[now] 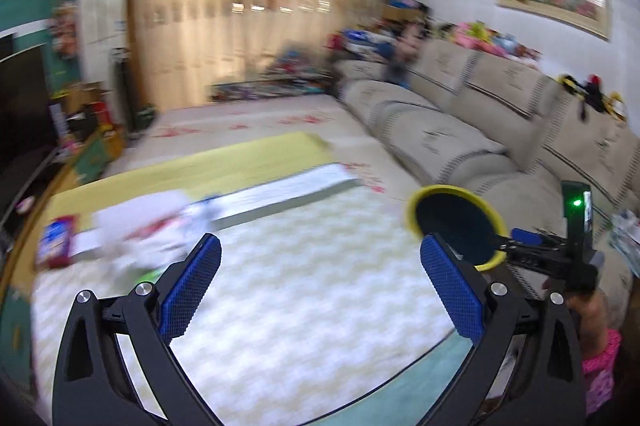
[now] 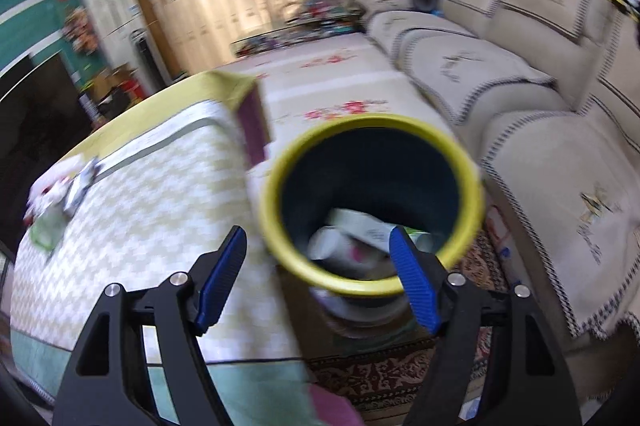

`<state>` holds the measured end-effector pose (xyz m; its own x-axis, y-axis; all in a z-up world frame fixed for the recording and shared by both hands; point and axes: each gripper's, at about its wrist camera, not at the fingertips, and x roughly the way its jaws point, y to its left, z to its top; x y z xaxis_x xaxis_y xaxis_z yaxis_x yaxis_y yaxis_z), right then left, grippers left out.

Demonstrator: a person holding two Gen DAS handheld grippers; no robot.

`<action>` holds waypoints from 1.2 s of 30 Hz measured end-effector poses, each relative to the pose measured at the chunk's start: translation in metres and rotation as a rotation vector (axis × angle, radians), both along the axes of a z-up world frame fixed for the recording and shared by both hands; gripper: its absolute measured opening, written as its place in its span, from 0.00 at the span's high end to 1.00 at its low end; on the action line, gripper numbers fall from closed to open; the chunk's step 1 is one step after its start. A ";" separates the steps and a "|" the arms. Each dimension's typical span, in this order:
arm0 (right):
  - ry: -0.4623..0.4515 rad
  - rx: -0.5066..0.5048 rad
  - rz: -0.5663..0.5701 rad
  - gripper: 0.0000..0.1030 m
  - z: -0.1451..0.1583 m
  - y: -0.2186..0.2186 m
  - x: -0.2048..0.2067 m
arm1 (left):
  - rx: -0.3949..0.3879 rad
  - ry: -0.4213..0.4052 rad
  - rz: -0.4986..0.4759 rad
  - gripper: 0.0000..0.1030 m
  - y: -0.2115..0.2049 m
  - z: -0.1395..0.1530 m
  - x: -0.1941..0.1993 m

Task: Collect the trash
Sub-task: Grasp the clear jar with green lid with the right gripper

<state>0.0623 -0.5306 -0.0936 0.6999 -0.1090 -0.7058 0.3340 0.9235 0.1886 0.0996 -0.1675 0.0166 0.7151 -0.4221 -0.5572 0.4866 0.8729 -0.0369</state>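
Observation:
A dark bin with a yellow rim (image 2: pixel 372 201) stands beside the table and holds white wrappers and cups (image 2: pixel 344 246). It also shows in the left wrist view (image 1: pixel 456 226). My right gripper (image 2: pixel 320 278) is open and empty, just above the bin's near rim. My left gripper (image 1: pixel 320 290) is open and empty above the zigzag-patterned tablecloth (image 1: pixel 300 286). A blurred pile of white and red wrappers (image 1: pixel 140 230) and a blue-red packet (image 1: pixel 56 242) lie at the table's far left. The pile also shows in the right wrist view (image 2: pixel 60 197).
A long beige sofa (image 1: pixel 500 113) runs along the right, close to the bin. A patterned rug (image 2: pixel 400 374) lies under the bin. A yellow cloth (image 1: pixel 192 165) covers the table's far part. A TV stand with clutter (image 1: pixel 80 129) is at the left.

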 end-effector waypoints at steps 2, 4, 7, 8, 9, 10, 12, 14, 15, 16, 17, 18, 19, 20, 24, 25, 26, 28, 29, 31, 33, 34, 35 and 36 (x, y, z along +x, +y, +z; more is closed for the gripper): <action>-0.006 -0.001 0.074 0.32 0.006 0.030 0.015 | 0.002 -0.005 0.077 0.05 0.041 0.001 -0.007; -0.014 0.003 0.141 0.32 0.012 0.055 0.027 | 0.006 -0.005 0.148 0.05 0.075 0.000 -0.012; -0.024 -0.005 0.257 0.32 0.022 0.103 0.050 | -0.005 0.004 0.259 0.05 0.129 -0.003 -0.021; -0.025 -0.015 0.290 0.32 0.024 0.117 0.056 | -0.018 0.009 0.300 0.05 0.150 -0.004 -0.023; -0.025 -0.021 0.318 0.32 0.026 0.131 0.061 | -0.027 0.014 0.327 0.05 0.164 -0.005 -0.024; -0.026 -0.022 0.362 0.32 0.029 0.151 0.069 | -0.035 0.020 0.349 0.05 0.174 -0.007 -0.027; -0.031 -0.019 0.433 0.32 0.033 0.187 0.080 | -0.052 0.025 0.388 0.05 0.199 -0.014 -0.031; -0.040 -0.021 0.500 0.32 0.036 0.220 0.089 | -0.062 0.031 0.409 0.05 0.211 -0.017 -0.030; -0.040 -0.019 0.522 0.32 0.036 0.232 0.092 | -0.064 0.034 0.411 0.05 0.217 -0.019 -0.030; -0.039 -0.012 0.558 0.32 0.036 0.250 0.097 | -0.064 0.035 0.412 0.05 0.218 -0.020 -0.031; -0.041 -0.007 0.583 0.32 0.036 0.263 0.102 | -0.063 0.037 0.411 0.05 0.218 -0.021 -0.030; -0.044 -0.005 0.608 0.32 0.034 0.280 0.107 | -0.062 0.038 0.407 0.05 0.216 -0.022 -0.030; -0.040 -0.016 0.618 0.32 0.032 0.292 0.113 | -0.062 0.040 0.401 0.05 0.214 -0.023 -0.030; -0.038 -0.022 0.625 0.32 0.030 0.298 0.114 | -0.062 0.043 0.395 0.05 0.214 -0.025 -0.030; 0.001 -0.034 0.675 0.32 0.017 0.332 0.135 | -0.059 0.054 0.383 0.05 0.208 -0.028 -0.028; 0.012 -0.042 0.682 0.32 0.013 0.338 0.140 | -0.059 0.056 0.382 0.05 0.208 -0.028 -0.028; 0.017 -0.048 0.682 0.32 0.011 0.342 0.143 | -0.060 0.061 0.379 0.05 0.208 -0.030 -0.026; 0.028 -0.055 0.684 0.32 0.007 0.350 0.151 | -0.068 0.071 0.376 0.05 0.208 -0.033 -0.024; 0.032 -0.055 0.686 0.31 0.005 0.352 0.154 | -0.072 0.077 0.374 0.05 0.207 -0.035 -0.023; 0.036 -0.066 0.682 0.29 0.004 0.355 0.159 | -0.075 0.086 0.371 0.05 0.206 -0.037 -0.021; 0.052 -0.070 0.681 0.29 0.000 0.358 0.165 | -0.077 0.098 0.363 0.05 0.203 -0.041 -0.019; 0.057 -0.067 0.682 0.29 -0.002 0.359 0.167 | -0.077 0.102 0.359 0.05 0.201 -0.043 -0.018; 0.061 -0.067 0.681 0.29 -0.004 0.359 0.169 | -0.076 0.104 0.354 0.05 0.199 -0.044 -0.017; 0.061 -0.071 0.680 0.29 -0.004 0.360 0.170 | -0.075 0.105 0.351 0.05 0.198 -0.045 -0.016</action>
<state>0.2320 -0.1703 -0.0981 0.5883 0.2928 -0.7538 -0.3160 0.9413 0.1190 0.0832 0.0304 -0.0282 0.7639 -0.2040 -0.6123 0.1486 0.9788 -0.1407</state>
